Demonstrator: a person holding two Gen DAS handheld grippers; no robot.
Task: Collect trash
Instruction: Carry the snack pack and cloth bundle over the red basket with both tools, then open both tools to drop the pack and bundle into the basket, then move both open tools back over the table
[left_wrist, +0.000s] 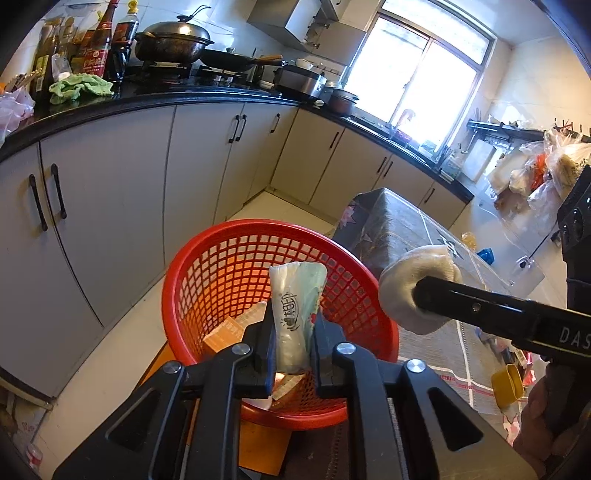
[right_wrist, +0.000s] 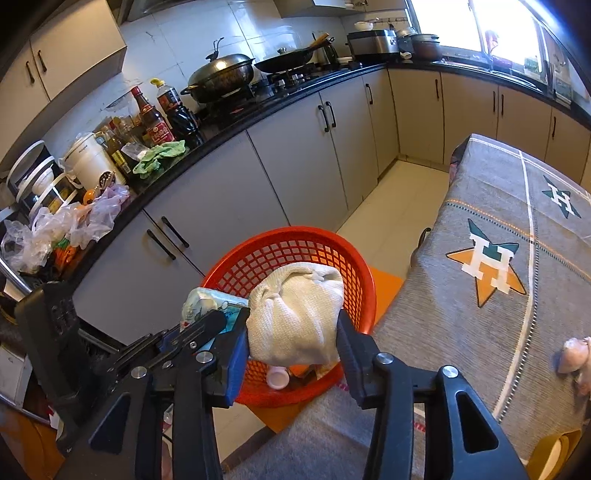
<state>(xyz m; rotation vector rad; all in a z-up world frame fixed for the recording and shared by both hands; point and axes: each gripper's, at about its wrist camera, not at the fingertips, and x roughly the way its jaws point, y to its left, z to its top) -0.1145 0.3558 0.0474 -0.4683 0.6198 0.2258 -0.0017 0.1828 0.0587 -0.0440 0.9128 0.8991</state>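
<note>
red basket (left_wrist: 229, 266): some trash already inside. left gripper (left_wrist: 291, 343) clamped on tissue pack (left_wrist: 295, 306), above basket centre. right gripper (right_wrist: 293, 328) half-spread around white cloth wad (right_wrist: 295, 314), 3 o'clock of pack. neither dropped yet.

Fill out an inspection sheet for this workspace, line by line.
Surface: table under grey starred cloth.
Job's things: red basket on the floor, already holding scraps; green-white packet; white cloth bundle.
Clutter: pink lump on the table; yellow cup.
Grippers: left gripper clamps the packet; right gripper holds the bundle, both above the basket.
Cables: nothing seen.
Surroundings: counter with bottles, pans, green rag.
</note>
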